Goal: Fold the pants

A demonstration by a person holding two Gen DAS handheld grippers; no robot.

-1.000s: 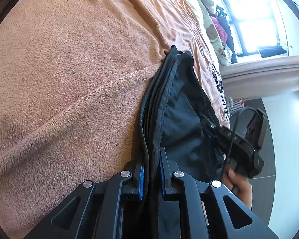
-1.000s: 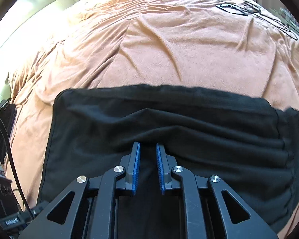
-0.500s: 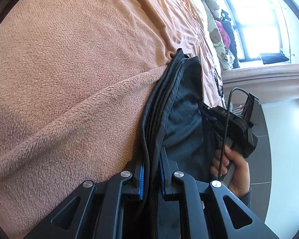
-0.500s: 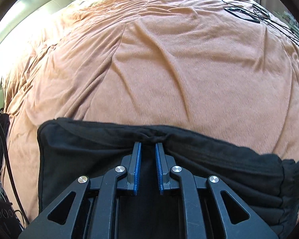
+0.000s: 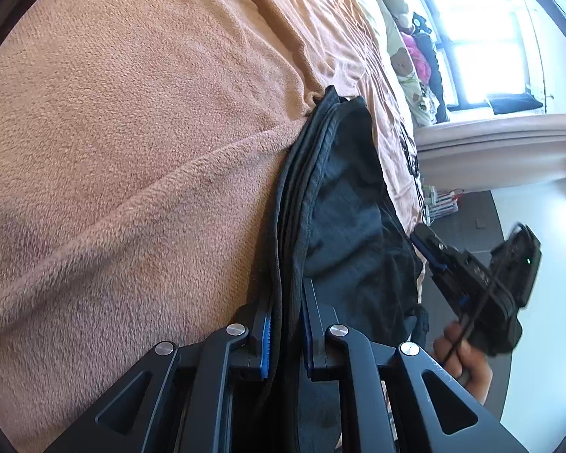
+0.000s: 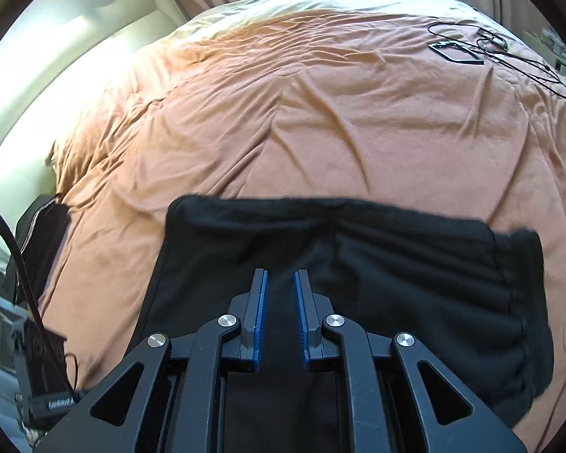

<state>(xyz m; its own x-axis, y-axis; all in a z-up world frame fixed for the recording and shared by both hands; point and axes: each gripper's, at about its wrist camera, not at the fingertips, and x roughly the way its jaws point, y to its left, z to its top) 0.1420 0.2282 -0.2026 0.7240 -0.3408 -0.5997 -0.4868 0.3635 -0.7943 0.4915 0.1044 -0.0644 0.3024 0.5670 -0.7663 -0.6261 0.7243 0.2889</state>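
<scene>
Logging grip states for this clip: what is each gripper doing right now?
Left gripper: shut on the black pants, edge layers pinched between its pads.
Right gripper: shut, jaws narrow, nothing visibly pinched.

A bed is seen covered by a wrinkled orange-brown blanket [image 6: 320, 120], with paler bedding shown at its far end. Black pants [image 6: 396, 287], folded into a layered rectangle, are laid directly on the blanket near its close edge. A thin black cable [image 6: 524, 64] and a small black frame-like object [image 6: 458, 52] are left on the blanket towards the far right corner, well apart from the pants.
</scene>
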